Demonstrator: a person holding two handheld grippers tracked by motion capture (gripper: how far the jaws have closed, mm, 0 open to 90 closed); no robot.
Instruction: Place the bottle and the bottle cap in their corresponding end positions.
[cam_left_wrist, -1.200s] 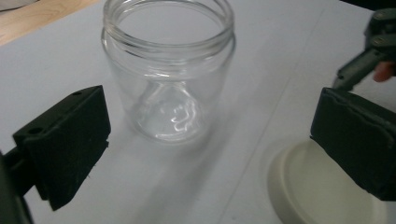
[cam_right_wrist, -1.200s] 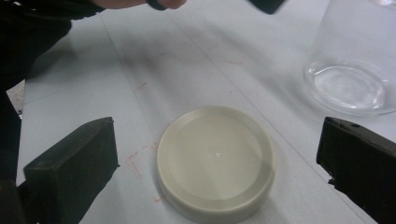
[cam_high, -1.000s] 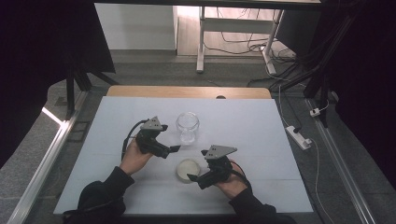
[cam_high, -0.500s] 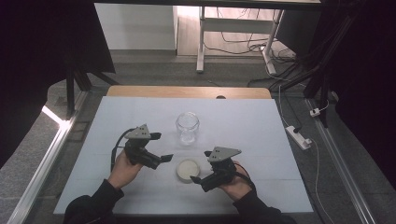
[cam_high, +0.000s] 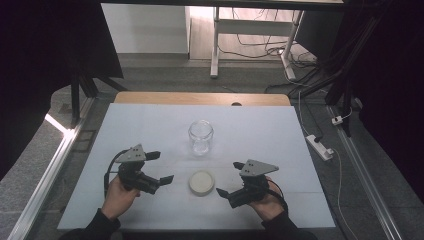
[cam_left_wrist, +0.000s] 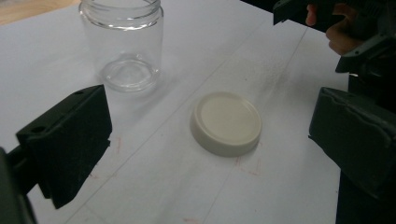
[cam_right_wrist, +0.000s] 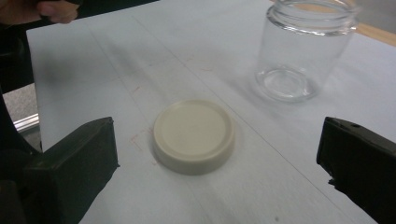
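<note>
Since one second ago, the left gripper (cam_high: 161, 167) is being drawn back from beside the jar (cam_high: 200, 136) toward the person's side of the table (cam_high: 150, 125), and the right gripper (cam_high: 229, 178) is being pulled a little to the right, away from the lid (cam_high: 202, 182).

Both grippers are being held low over the white table, one at each side of the lid, and their jaws are being pointed inward at it. The jaws of the left gripper are being kept wide open and nothing is being gripped between them; in the left gripper view the lid (cam_left_wrist: 226, 122) is being seen between the two black jaws, apart from both. The jaws of the right gripper are also being kept wide open and empty, with the lid (cam_right_wrist: 194, 135) lying between them and untouched.

The cream lid is lying flat on the table, near the front edge. The clear glass jar (cam_right_wrist: 303, 49) is standing upright and uncovered behind the lid, near it but not touching.
</note>
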